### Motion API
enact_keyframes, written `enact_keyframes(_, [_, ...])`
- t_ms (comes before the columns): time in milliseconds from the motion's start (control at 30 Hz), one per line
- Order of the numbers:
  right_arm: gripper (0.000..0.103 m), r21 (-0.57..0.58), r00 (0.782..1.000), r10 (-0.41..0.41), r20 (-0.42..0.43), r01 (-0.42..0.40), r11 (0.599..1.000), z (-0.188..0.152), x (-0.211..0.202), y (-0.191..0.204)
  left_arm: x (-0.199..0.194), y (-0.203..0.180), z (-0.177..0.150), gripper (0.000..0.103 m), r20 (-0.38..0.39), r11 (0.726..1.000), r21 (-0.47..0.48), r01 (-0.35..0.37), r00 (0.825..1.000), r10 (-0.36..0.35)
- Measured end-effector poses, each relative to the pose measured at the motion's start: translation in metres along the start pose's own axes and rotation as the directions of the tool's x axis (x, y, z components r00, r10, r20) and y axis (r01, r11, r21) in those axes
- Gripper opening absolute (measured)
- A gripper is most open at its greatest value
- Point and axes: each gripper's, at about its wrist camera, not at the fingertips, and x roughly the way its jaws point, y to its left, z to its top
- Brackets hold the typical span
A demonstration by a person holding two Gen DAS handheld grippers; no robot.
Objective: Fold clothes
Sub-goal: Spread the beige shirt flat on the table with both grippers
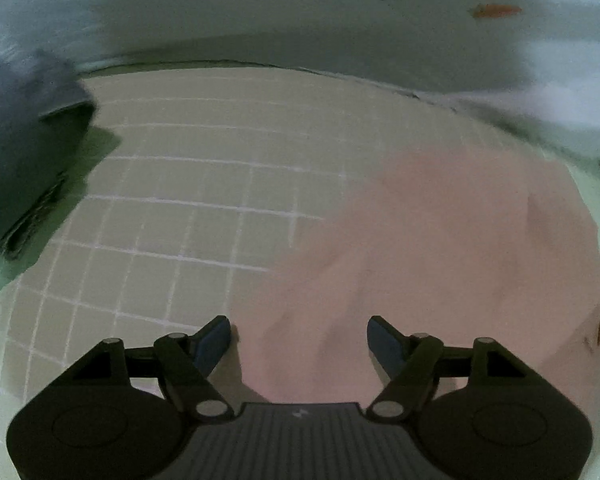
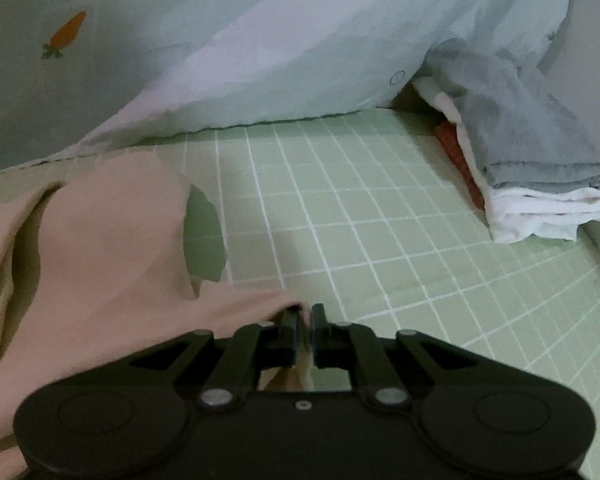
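Observation:
A pink garment [image 1: 440,248] lies on the green grid-patterned sheet [image 1: 180,184], filling the right half of the left wrist view. My left gripper [image 1: 299,332] is open and empty, its jaws wide apart just above the garment's near edge. In the right wrist view the same pink garment [image 2: 100,248] lies crumpled at the left. My right gripper [image 2: 305,316] is shut on a corner of it and holds that edge pulled toward me over the sheet [image 2: 380,240].
A stack of folded clothes [image 2: 532,176], grey on top of white, stands at the right of the sheet. A pale blue blanket [image 2: 300,48] with a carrot print is heaped along the back. A dark grey cloth [image 1: 24,136] lies at the left in the left wrist view.

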Motion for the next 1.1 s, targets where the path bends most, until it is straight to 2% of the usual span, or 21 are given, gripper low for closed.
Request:
enact_keyframes(100, [0.009,0.017,1.000,-0.002,-0.010,0.002,1.000,-0.001,0.001,-0.003,0.009,-0.007,0.000,0.064,-0.024,0.999,0.050,-0.013,1.000,0.014])
enact_keyframes(167, [0.009,0.029,1.000,-0.003,-0.013,0.003,1.000,-0.001,0.001,-0.004,0.015,-0.012,0.000,0.053,-0.038,0.996,0.084,-0.020,0.999,0.024])
enact_keyframes(200, [0.009,0.030,1.000,-0.004,-0.013,0.005,1.000,-0.002,0.000,-0.004,0.016,-0.013,0.001,0.051,-0.039,0.995,0.097,-0.023,0.999,0.027])
enact_keyframes(233, [0.009,0.029,1.000,-0.006,-0.012,0.006,1.000,-0.002,-0.001,-0.003,0.015,-0.013,0.001,0.044,-0.036,0.994,0.107,-0.021,0.999,0.025])
enact_keyframes(267, [0.009,0.027,1.000,-0.006,-0.010,0.006,1.000,-0.002,-0.001,-0.003,0.014,-0.013,0.001,0.033,-0.031,0.993,0.113,-0.016,0.999,0.020])
enact_keyframes(367, [0.008,0.021,1.000,-0.003,-0.003,0.004,1.000,0.000,-0.003,-0.003,0.009,-0.010,0.000,0.016,-0.016,0.994,0.110,-0.005,1.000,0.006])
enact_keyframes(500, [0.007,0.010,1.000,-0.002,0.022,0.002,1.000,0.005,-0.008,-0.003,-0.008,0.004,0.007,0.014,0.037,0.997,0.062,-0.053,0.998,0.050])
enact_keyframes(667, [0.006,-0.056,0.997,-0.015,0.072,0.019,0.998,0.018,-0.016,-0.004,-0.032,0.050,0.030,0.013,0.110,0.996,-0.057,-0.073,0.991,0.079])
enact_keyframes(867, [0.003,-0.230,0.981,-0.032,0.190,0.076,0.970,0.052,-0.018,0.007,-0.050,0.090,0.059,0.012,0.170,0.987,-0.145,-0.074,0.981,0.098])
enact_keyframes(967, [0.003,-0.304,0.962,-0.054,0.268,0.138,0.943,0.074,-0.018,0.019,-0.058,0.100,0.071,0.011,0.209,0.973,-0.162,-0.168,0.957,0.200])
enact_keyframes(1033, [0.003,-0.303,0.948,-0.084,0.306,0.180,0.936,0.092,-0.013,0.018,-0.060,0.111,0.078,0.011,0.225,0.961,-0.169,-0.218,0.941,0.253])
enact_keyframes(1100, [0.003,-0.272,0.937,-0.112,0.331,0.209,0.939,0.112,-0.005,0.013,-0.057,0.124,0.084,0.011,0.229,0.952,-0.190,-0.239,0.932,0.280])
